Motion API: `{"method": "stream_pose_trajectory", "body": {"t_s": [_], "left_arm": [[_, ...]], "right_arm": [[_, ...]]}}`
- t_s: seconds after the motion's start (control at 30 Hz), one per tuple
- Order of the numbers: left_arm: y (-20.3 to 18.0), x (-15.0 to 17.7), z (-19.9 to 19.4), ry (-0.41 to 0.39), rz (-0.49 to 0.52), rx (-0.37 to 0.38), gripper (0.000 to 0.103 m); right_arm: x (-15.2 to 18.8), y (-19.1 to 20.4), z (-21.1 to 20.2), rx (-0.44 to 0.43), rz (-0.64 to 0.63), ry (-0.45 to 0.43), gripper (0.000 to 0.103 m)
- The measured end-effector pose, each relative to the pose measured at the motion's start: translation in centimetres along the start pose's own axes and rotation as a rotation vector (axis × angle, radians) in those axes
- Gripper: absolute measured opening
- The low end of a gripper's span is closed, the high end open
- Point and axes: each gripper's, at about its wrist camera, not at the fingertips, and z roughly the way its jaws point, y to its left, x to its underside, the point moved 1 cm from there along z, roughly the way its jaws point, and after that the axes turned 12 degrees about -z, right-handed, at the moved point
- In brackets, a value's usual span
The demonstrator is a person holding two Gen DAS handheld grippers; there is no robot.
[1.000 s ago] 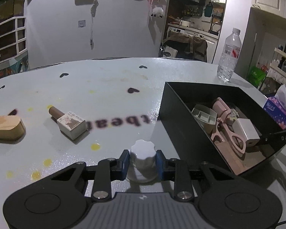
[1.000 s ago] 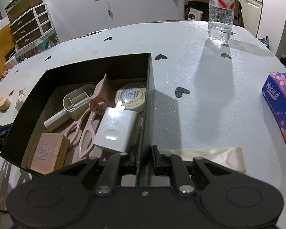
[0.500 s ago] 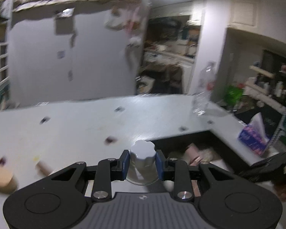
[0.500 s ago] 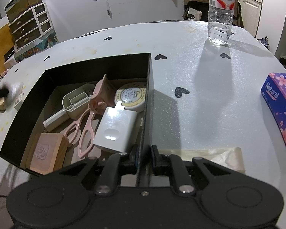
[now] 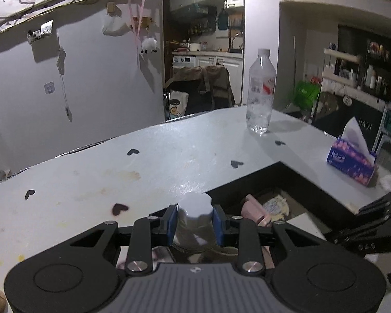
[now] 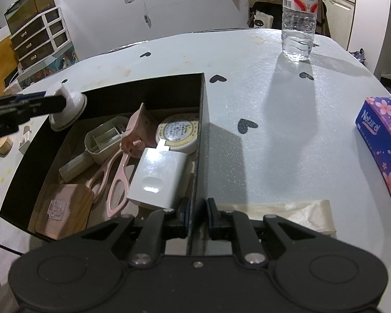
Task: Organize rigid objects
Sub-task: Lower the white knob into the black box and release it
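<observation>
The left hand-held gripper [image 5: 195, 223] clamps a small white scallop-capped jar [image 5: 194, 221], which has risen off the pale grey surface [image 5: 169, 156] and now hangs over the black open-topped box's [image 6: 153, 91] far corner. The right hand-held gripper [image 6: 196, 215] remains pinched on the box's near wall, unmoved.

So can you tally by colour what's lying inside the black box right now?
Pink: 1, the scissors
White: 1, the charger
Wood: 1, the block
Beige: 1, the scoop
Cream: 1, the round tin
Total: 5
</observation>
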Motion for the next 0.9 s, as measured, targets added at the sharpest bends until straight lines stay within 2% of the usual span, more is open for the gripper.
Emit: {"method": "stream_pose_trajectory", "body": {"t_s": [0.2, 0.4, 0.57, 0.7, 0.9], "left_arm": [[0.5, 0.4, 0.4, 0.031, 0.001, -0.013, 0.033], [0.3, 0.6, 0.1, 0.051, 0.007, -0.001, 0.043], [-0.2, 0.5, -0.3, 0.072, 0.006, 0.027, 0.059], [-0.7, 0.6, -0.7, 0.093, 0.0, 0.048, 0.088], [-0.9, 0.8, -1.2, 0.116, -0.014, 0.051, 0.099]], "right_arm": [[0.0, 0.1, 0.0, 0.003, -0.004, -0.002, 0.015], [0.0, 0.1, 0.0, 0.002, -0.004, -0.002, 0.015], [0.0, 0.1, 0.0, 0.002, -0.003, -0.003, 0.015], [0.0, 0.1, -0.1, -0.001, 0.0, -0.005, 0.015], [0.1, 0.1, -0.1, -0.002, 0.001, -0.008, 0.015]]}}
